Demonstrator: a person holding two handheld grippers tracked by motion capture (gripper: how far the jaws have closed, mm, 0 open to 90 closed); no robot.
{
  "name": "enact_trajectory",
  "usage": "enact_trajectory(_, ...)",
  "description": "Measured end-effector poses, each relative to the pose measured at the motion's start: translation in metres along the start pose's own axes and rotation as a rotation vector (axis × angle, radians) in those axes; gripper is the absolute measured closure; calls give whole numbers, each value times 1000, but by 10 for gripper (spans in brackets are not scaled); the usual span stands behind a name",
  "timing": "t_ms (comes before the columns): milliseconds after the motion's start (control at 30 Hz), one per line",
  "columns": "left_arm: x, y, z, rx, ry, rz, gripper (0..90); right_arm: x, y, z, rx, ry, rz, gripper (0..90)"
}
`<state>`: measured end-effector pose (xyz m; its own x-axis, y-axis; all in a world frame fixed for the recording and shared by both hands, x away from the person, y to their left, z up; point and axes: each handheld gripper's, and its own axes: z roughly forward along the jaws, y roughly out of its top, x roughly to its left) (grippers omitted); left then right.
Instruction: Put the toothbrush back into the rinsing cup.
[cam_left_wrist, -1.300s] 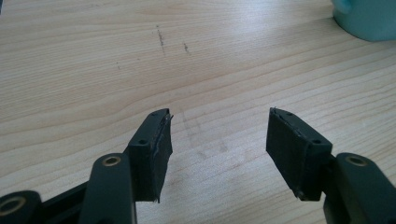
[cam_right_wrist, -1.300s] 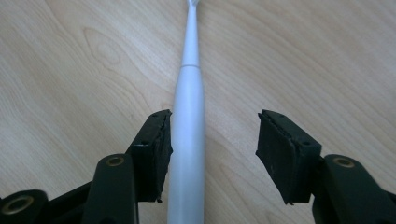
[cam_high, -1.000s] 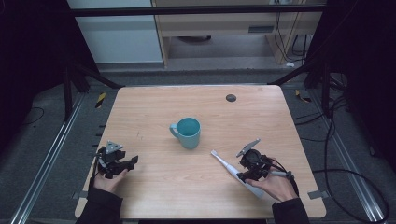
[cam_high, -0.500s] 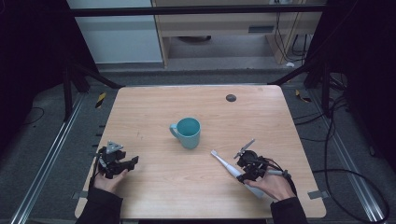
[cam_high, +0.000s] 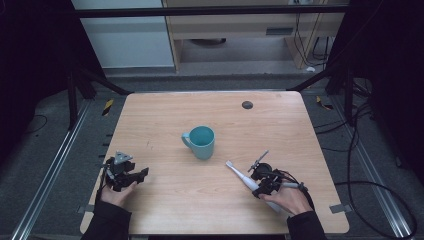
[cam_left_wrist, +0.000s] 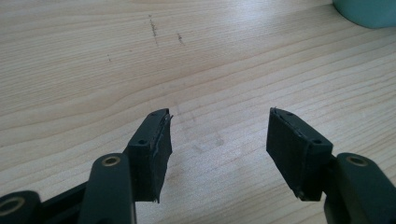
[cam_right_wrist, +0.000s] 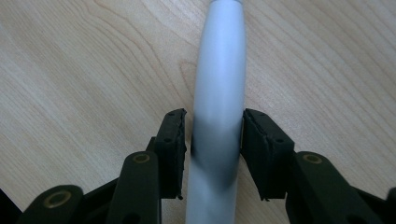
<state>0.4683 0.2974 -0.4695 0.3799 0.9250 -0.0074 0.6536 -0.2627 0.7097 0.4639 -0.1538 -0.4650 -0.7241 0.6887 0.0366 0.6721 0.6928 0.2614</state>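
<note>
toothbrush (cam_right_wrist: 219, 93) handle sits between right tool (cam_right_wrist: 212, 135) jaws.

mug (cam_high: 202, 142): middle of the table (cam_high: 150, 115)
electric toothbrush (cam_high: 240, 174): lying right of and nearer than mug
left gripper (cam_high: 131, 176): table's near-left edge

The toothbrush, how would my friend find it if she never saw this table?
Start at the wooden table and find the teal mug in its middle. Look toward the near right corner: the toothbrush lies there, between the right gripper's jaws. It is long, thin and white, unlike the round mug.
</note>
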Motion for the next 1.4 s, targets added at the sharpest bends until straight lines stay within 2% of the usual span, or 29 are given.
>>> enact_trajectory(200, -1, 0, 0, 2, -1, -1, 396, 0, 0, 2, 13, -4, 4, 630)
enact_trajectory(300, -1, 0, 0, 1, -1, -1, 398, 1, 0, 3, 23, -6, 24, 647)
enact_trajectory(567, -1, 0, 1, 6, 0, 2, 399, 1, 2, 3, 34, -14, 40, 659)
enact_trajectory(667, -1, 0, 1, 4, -1, 2, 401, 0, 1, 3, 28, -14, 36, 661)
enact_trajectory(767, -1, 0, 0, 5, -1, -1, 401, 2, 1, 2, 25, -16, 57, 663)
enact_trajectory(800, -1, 0, 0, 5, -1, -1, 402, 2, 1, 1, 12, -15, 46, 663)
enact_trajectory(833, -1, 0, 0, 4, 0, -1, 402, 3, 0, 0, 4, -13, 67, 663)
enact_trajectory(1067, -1, 1, 0, 0, 2, 0, 403, 2, -3, -14, -95, -4, 82, 664)
enact_trajectory(1100, -1, 1, 0, 0, 2, 0, 404, 2, -3, -14, -95, -4, 82, 664)
enact_trajectory(1167, -1, 1, 0, 2, 4, 0, 405, 1, -3, -20, -145, 3, 90, 664)
enact_trajectory(1233, 0, 1, 0, 1, 4, -1, 405, 2, -3, -22, -155, 1, 93, 664)
enact_trajectory(1267, 0, 1, 0, 0, 4, -2, 404, 1, -4, -26, -192, -6, 98, 664)
enact_trajectory(1333, 0, 1, 0, 1, 4, -1, 405, 1, -4, -27, -210, -9, 97, 664)
enact_trajectory(1400, -1, 1, 0, 1, 3, -1, 404, 0, -5, -32, -275, -17, 112, 664)
